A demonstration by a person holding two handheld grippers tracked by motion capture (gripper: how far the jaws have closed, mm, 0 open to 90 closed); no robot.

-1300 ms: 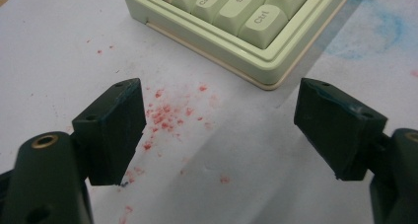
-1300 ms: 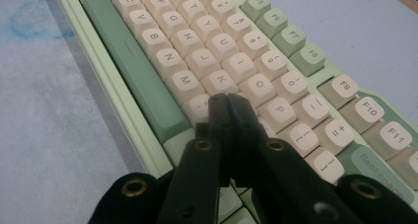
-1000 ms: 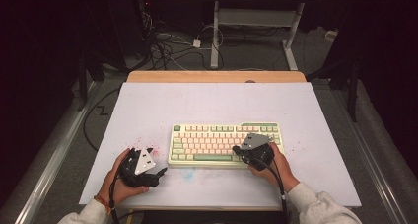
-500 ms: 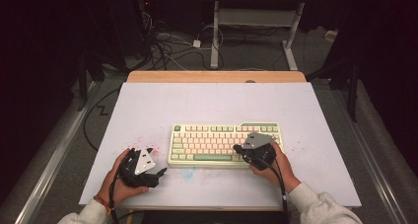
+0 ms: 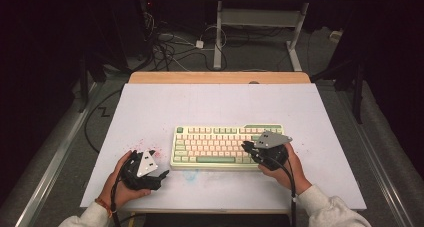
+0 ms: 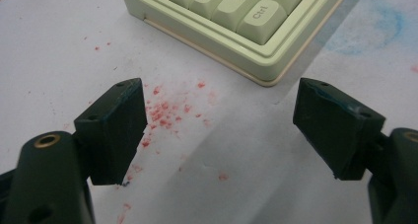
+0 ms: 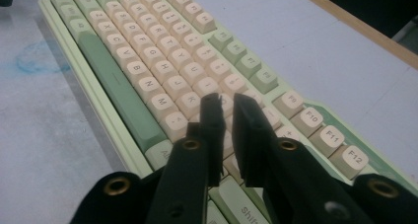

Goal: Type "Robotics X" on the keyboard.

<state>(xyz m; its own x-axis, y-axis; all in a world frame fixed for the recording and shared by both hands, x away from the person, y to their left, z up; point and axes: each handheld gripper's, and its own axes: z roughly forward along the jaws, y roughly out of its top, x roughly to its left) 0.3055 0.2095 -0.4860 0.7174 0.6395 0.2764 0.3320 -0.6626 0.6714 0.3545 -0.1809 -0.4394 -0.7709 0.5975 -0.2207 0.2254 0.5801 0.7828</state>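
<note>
1. The keyboard (image 5: 227, 147) lies flat near the front middle of the white surface (image 5: 215, 102).
2. The right gripper (image 7: 226, 101) hovers over its right-hand keys; its jaws have just been opening to a narrow gap with nothing between them.
3. The left gripper (image 6: 219, 108) rests beside the keyboard's left corner, jaws wide apart over red specks (image 6: 167, 113).

Red specks (image 6: 165, 113) and a blue smudge (image 6: 372, 24) stain the white tabletop (image 5: 215, 104).
</note>
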